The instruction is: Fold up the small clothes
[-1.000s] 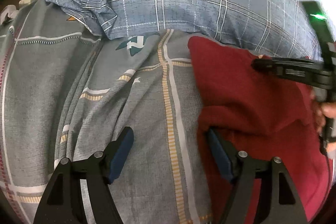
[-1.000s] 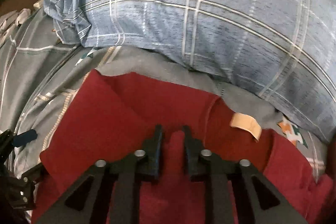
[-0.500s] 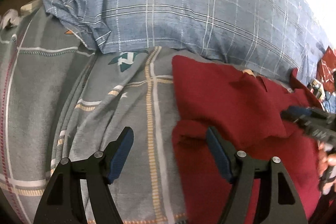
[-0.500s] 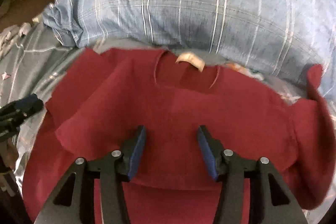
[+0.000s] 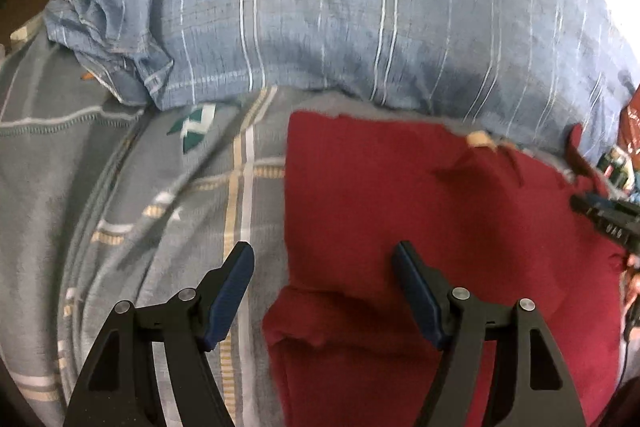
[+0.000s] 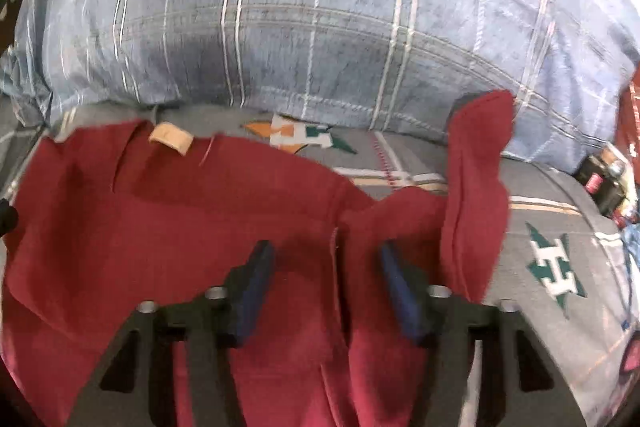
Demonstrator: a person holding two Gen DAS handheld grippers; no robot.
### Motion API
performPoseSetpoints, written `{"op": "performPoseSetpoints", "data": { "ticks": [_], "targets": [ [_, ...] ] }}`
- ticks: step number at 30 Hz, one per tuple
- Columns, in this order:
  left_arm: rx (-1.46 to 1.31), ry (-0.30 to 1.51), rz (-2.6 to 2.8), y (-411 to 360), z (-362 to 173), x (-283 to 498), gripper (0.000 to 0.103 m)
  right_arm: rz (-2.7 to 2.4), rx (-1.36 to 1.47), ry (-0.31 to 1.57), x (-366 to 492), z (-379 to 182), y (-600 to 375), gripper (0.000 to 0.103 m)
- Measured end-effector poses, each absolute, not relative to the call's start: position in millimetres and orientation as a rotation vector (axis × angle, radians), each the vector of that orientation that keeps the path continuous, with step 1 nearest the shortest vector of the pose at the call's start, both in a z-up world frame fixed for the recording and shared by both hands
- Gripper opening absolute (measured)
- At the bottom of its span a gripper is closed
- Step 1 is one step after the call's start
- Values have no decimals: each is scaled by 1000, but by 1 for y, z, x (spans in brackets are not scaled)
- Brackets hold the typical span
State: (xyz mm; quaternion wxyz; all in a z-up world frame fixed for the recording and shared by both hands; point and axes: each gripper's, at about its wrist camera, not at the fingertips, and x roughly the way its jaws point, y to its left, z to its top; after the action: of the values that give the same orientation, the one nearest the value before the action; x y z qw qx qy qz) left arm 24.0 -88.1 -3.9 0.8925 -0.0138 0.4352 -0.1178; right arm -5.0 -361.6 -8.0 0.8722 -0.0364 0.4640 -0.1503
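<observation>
Right hand-held gripper (image 6: pixel 326 281) has slid right along the red shirt (image 6: pixel 160 235) on the bed (image 6: pixel 540 227), jaws just narrowing over a sleeve fold, not pinching yet; left hand-held gripper (image 5: pixel 324 291) spread, empty; sleeve fold looks next.

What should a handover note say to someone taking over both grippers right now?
Left gripper: open, empty, straddling the left edge of the red garment.
Right gripper: jaws have just been closing, still apart over a raised ridge of red cloth; no grip yet.
Garment lies spread on the grey bedsheet below the blue plaid pillow, tag at the collar, right sleeve sticking up.
Done: laid out. Left: every fold.
</observation>
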Motion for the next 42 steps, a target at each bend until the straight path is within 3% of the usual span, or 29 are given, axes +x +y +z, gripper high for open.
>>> {"op": "performPoseSetpoints", "data": {
  "ticks": [3, 6, 11, 12, 15, 16, 21, 28, 33, 36, 37, 39, 42],
  "targets": [
    [-62, 913, -244, -85, -5, 29, 74, -316, -103, 937, -8, 2, -360, 8],
    [-55, 891, -229, -86, -3, 30, 73, -363, -86, 877, -14, 19, -369, 7],
    [-27, 886, -230, -91, -1, 23, 72, -366, -10, 925, -9, 1, -386, 9],
    [-25, 878, -233, -91, 3, 21, 72, -349, 29, 916, -14, 8, -388, 14],
    [-32, 836, -249, -90, 16, 12, 72, -322, 141, 851, -36, 35, -402, 49],
    [-40, 831, -259, -91, 19, 10, 72, -345, 157, 823, -43, 46, -408, 57],
    [-29, 862, -296, -99, 12, 7, 72, -477, 157, 796, -47, 71, -437, 66],
    [12, 869, -286, -106, 6, 10, 72, -465, 202, 886, -10, 56, -454, 77],
    [7, 873, -289, -105, 5, 11, 72, -563, 102, 999, 34, 25, -465, 78],
    [8, 874, -292, -104, 4, 12, 72, -646, 63, 1066, 50, 5, -486, 70],
    [4, 875, -296, -103, 5, 13, 72, -652, 78, 1080, 50, 0, -493, 46],
    [-6, 878, -296, -100, 6, 13, 72, -644, 147, 1073, 40, 2, -505, 10],
    [-49, 873, -290, -90, 11, 15, 72, -602, 236, 970, 8, 28, -511, 10]
  ]
}}
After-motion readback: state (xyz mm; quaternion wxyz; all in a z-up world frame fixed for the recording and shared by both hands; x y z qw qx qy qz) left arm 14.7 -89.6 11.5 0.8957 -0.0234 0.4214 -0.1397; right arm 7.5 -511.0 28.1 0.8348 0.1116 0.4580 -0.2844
